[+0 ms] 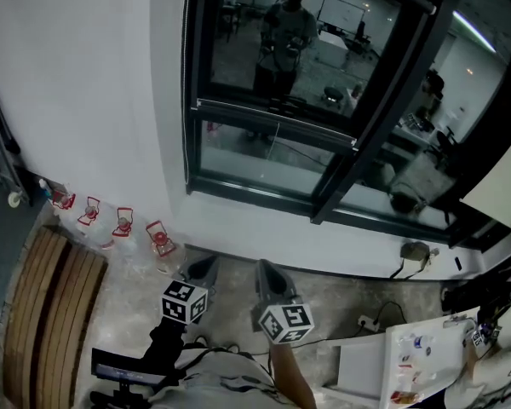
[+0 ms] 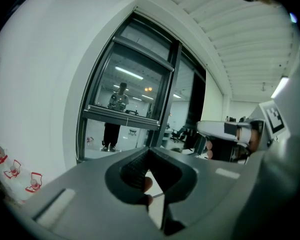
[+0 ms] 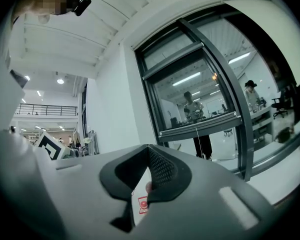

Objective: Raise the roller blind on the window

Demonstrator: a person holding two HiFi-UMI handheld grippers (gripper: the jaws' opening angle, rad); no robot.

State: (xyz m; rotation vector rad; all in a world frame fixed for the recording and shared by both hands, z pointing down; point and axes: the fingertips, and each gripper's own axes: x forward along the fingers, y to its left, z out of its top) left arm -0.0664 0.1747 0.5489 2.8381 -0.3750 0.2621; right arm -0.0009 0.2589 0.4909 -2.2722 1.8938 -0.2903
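Cool ceiling strip lights (image 2: 285, 86) give dim, even indoor light, and the dark window (image 1: 298, 75) mirrors them as bright streaks. Both gripper views bulge strongly, blacken toward the corners and blur whatever lies nearest.

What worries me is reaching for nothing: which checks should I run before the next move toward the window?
1. Jaws parted for a grab: not ok; left tool and right tool are both shut, empty.
2. Tools aimed at window: ok.
3. Tools near it: not ok; both are low, short of the wall.
4. Pull cord found: cannot tell; a thin pale line hangs from the crossbar.
5. Bottles clear of tools: ok, they stand left by the wall.
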